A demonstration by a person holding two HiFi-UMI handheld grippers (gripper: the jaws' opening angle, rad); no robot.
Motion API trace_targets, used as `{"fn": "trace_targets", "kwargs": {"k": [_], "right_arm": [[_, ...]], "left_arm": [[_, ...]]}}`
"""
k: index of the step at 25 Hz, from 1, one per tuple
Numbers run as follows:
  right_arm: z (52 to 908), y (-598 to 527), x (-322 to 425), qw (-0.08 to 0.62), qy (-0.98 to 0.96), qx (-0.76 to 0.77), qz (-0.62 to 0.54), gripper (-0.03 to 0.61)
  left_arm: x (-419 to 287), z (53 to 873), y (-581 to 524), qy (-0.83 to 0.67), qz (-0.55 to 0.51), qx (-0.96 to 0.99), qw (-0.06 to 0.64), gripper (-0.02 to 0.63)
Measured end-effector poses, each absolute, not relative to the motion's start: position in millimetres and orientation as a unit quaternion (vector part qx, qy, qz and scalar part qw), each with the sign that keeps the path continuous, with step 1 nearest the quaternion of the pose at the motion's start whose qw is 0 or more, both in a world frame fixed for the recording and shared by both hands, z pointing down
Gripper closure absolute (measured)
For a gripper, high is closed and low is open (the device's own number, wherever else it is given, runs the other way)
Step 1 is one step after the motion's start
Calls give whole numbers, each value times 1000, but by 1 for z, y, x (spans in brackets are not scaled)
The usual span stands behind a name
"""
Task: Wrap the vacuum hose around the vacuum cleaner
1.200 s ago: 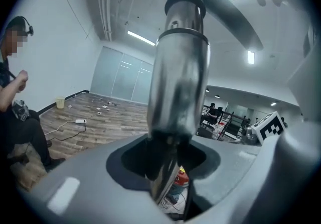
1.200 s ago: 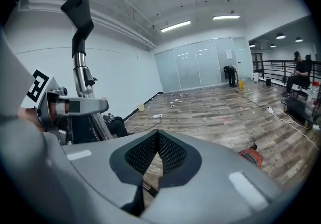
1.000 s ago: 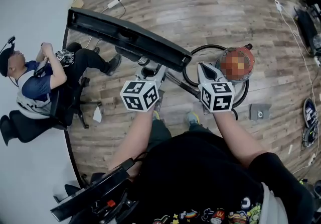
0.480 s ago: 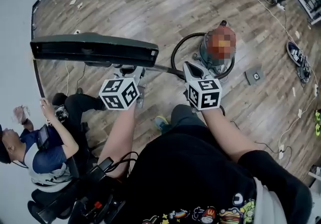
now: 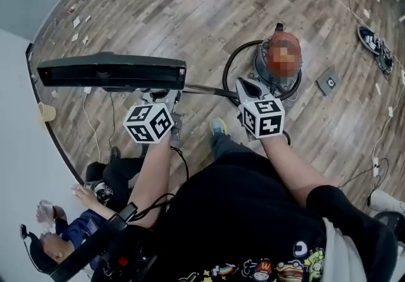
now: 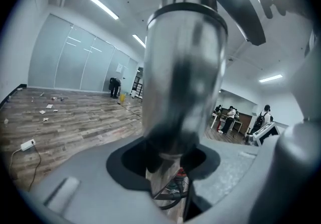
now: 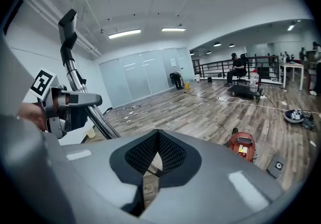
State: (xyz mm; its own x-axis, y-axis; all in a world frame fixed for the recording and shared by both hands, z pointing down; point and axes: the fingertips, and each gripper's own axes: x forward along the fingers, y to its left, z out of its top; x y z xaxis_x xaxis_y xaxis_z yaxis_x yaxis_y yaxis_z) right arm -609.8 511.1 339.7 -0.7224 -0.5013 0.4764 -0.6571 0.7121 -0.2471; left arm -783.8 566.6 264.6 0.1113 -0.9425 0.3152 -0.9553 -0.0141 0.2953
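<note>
A red canister vacuum cleaner (image 5: 278, 53) (image 7: 243, 146) stands on the wood floor, with its black hose (image 5: 224, 69) looped round its left side. A metal wand (image 5: 205, 90) (image 6: 183, 67) (image 7: 98, 117) runs from the hose to a long dark floor head (image 5: 111, 71) (image 7: 67, 22), which is lifted in the air. My left gripper (image 5: 161, 94) (image 6: 173, 162) is shut on the wand just below the floor head. My right gripper (image 5: 250, 88) (image 7: 156, 160) is shut on the wand's other end, close to the canister.
A person (image 5: 57, 243) sits by the grey wall at the lower left. A grey square plate (image 5: 329, 80) lies right of the canister, shoes (image 5: 370, 37) farther right. White cables (image 5: 88, 116) trail over the floor; paper scraps (image 5: 76, 21) lie at the upper left.
The head view has swung round, so the seated person slid from upper left to lower left. The floor head went from slanted to level. Both grippers kept their hold on the wand.
</note>
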Motion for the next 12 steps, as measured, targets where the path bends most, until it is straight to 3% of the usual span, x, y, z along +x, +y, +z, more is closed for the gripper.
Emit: {"fn": "trace_targets", "kwargs": {"k": [6, 12], "right_arm": [[362, 437, -653, 205, -878, 368, 226, 557], [331, 350, -694, 195, -842, 436, 252, 555]], "left_arm": [[-842, 290, 477, -643, 40, 729, 231, 457], [-882, 279, 368, -588, 62, 766, 253, 459]]}}
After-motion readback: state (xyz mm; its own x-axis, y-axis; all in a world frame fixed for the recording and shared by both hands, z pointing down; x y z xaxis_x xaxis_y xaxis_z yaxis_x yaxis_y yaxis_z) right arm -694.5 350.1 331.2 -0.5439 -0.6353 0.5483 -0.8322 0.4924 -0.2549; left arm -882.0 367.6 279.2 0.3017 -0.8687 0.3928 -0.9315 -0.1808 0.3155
